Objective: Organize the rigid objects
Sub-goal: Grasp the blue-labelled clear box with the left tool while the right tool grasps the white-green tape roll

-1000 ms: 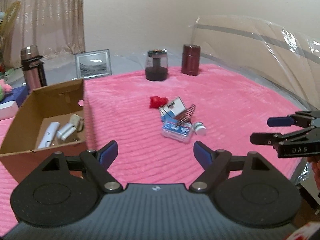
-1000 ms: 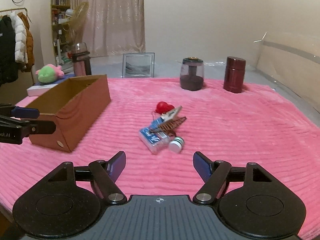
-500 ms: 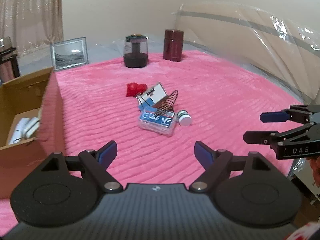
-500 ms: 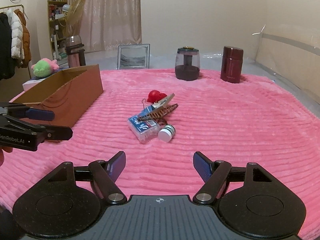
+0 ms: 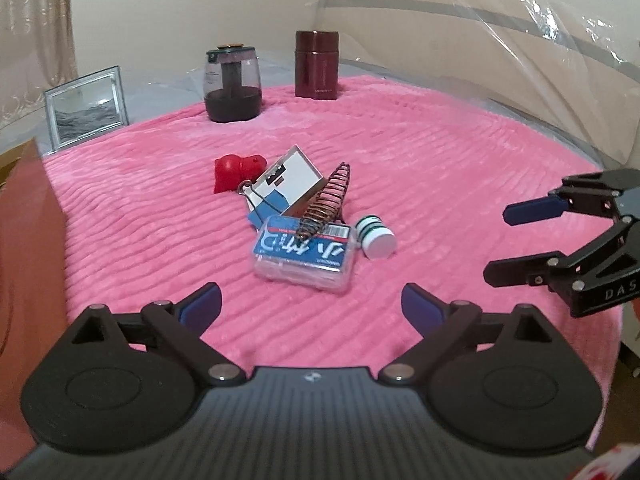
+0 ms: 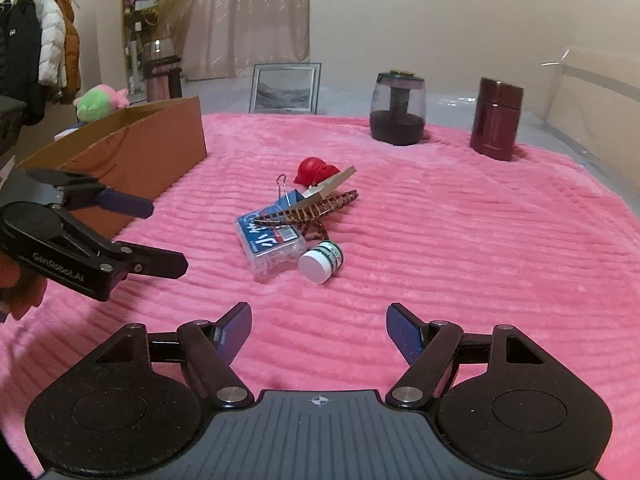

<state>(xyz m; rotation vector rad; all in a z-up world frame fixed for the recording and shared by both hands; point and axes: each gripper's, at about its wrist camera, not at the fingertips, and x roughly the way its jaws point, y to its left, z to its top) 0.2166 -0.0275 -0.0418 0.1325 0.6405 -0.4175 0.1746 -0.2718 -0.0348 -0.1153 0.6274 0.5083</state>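
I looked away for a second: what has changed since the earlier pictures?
Both hand-held grippers have closed in on the pile around the blue box. The left hand-held gripper has just been opening its jaws, nothing between them. The right hand-held gripper is as open as before, empty. The pile and cardboard box stayed put.

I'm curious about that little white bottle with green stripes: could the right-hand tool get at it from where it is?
Probably yes. The bottle lies on its side at the near edge of the pile, with bare pink blanket between it and the open, empty right tool. Only the plastic box beside it crowds one side.
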